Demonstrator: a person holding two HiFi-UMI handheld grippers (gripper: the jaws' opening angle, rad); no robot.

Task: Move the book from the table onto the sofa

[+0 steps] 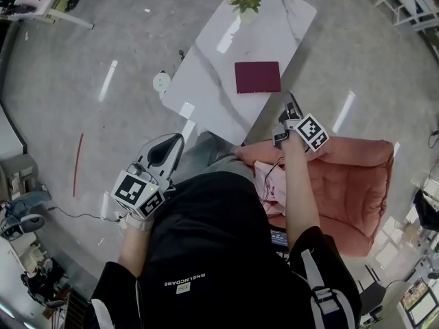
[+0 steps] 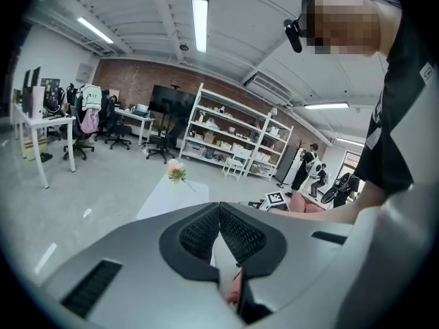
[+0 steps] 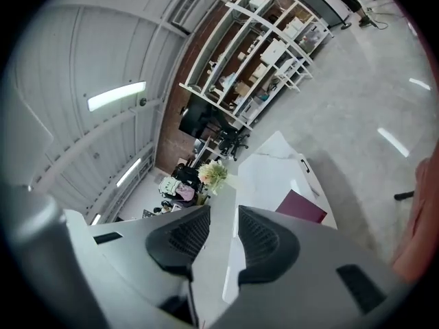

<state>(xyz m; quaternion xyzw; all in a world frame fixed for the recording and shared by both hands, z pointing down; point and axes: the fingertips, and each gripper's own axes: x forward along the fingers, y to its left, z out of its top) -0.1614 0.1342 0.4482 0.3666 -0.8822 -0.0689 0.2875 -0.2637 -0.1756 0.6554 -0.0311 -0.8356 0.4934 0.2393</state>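
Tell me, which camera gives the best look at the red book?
The head view: it looks down on the book and shows its whole cover lying flat on the white table. The right gripper view catches it small and slanted, with its near edge cut off. The left gripper view shows the table but no book.

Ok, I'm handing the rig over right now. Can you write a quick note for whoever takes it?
Left claw: shut, empty, at the person's left side.
Right claw: open, empty, pointing toward the table, short of the book.
Book: lies flat on the table, untouched.
Sofa: at the person's right, beside the table.
Done: nothing yet.
Left: grasp the book, carry it over, and set it on the sofa.
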